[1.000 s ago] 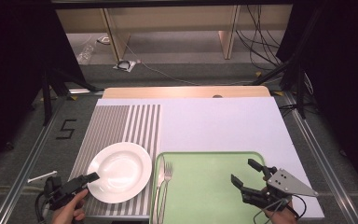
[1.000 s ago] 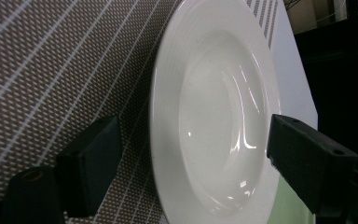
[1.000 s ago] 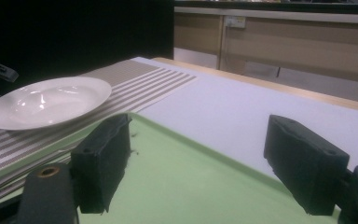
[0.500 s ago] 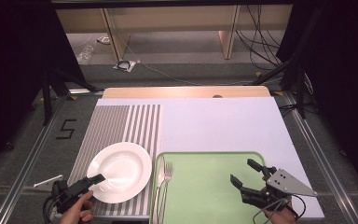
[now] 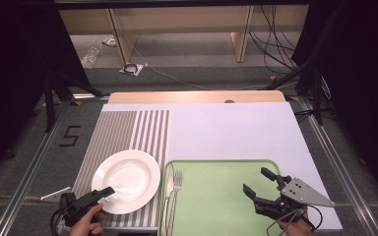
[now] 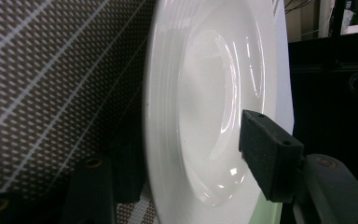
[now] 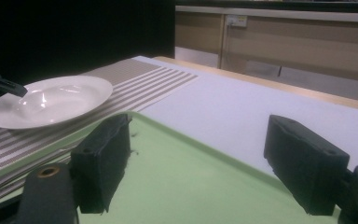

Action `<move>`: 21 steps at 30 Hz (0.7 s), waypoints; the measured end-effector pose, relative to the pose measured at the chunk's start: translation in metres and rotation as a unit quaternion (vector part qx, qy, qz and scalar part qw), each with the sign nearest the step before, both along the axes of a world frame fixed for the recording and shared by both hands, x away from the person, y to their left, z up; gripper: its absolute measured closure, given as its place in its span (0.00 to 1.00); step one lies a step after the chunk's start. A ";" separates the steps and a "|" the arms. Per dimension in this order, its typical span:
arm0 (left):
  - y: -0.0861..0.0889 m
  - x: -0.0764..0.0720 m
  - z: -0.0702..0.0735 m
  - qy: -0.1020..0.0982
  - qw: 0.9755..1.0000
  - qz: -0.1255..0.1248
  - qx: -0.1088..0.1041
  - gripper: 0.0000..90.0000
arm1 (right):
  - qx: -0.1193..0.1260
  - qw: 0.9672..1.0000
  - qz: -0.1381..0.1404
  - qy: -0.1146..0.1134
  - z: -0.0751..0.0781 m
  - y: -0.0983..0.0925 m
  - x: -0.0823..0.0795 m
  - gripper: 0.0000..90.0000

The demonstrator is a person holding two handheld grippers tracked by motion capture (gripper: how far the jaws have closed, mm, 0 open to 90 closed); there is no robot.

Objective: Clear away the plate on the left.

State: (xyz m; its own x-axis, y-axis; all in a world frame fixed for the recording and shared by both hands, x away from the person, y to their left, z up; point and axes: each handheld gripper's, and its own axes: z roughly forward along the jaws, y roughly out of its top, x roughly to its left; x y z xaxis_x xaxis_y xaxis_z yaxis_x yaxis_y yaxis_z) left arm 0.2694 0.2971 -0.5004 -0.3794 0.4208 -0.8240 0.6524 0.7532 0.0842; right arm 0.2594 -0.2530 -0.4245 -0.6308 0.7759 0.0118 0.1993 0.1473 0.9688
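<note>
So the left gripper point(image 5: 109, 191) has just been closing; plate point(image 5: 126, 180) rim sits between its jaws, lower jaw mostly hidden, contact unclear; right gripper point(image 5: 256, 186) gapes above the tray point(image 5: 216, 169).

Dim room with a brightly lit table point(image 5: 226, 128), overhead glare on the white plate point(image 6: 205, 93), soft blurry close-ups.

A white-covered worktop point(image 5: 226, 128) carries a striped placemat point(image 5: 123, 132) at its left and a green tray point(image 5: 216, 191) at the near edge, just beside the mat.
</note>
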 end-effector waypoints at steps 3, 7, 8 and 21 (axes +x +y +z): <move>-0.001 0.000 -0.002 0.006 1.000 0.001 -0.003 0.50 | 0.000 1.000 0.000 0.000 0.000 0.000 0.000 0.26; -0.001 0.000 -0.003 0.008 1.000 0.004 0.000 0.55 | -0.001 1.000 0.001 0.000 0.000 0.000 0.000 0.26; -0.001 0.000 -0.003 0.007 1.000 0.004 0.000 0.56 | 0.000 1.000 0.000 0.000 0.000 0.000 0.000 0.26; -0.009 0.000 -0.008 0.020 1.000 -0.001 0.009 0.80 | -0.001 1.000 0.001 0.000 0.000 0.000 0.000 0.26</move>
State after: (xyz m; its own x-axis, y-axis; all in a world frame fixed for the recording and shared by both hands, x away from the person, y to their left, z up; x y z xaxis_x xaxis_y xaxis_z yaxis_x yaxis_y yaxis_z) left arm 0.2693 0.2883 -0.5086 -0.4115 0.4363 -0.8002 0.6568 0.7507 0.0716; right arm 0.2596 -0.2527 -0.4248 -0.6319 0.7750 0.0111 0.1993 0.1486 0.9686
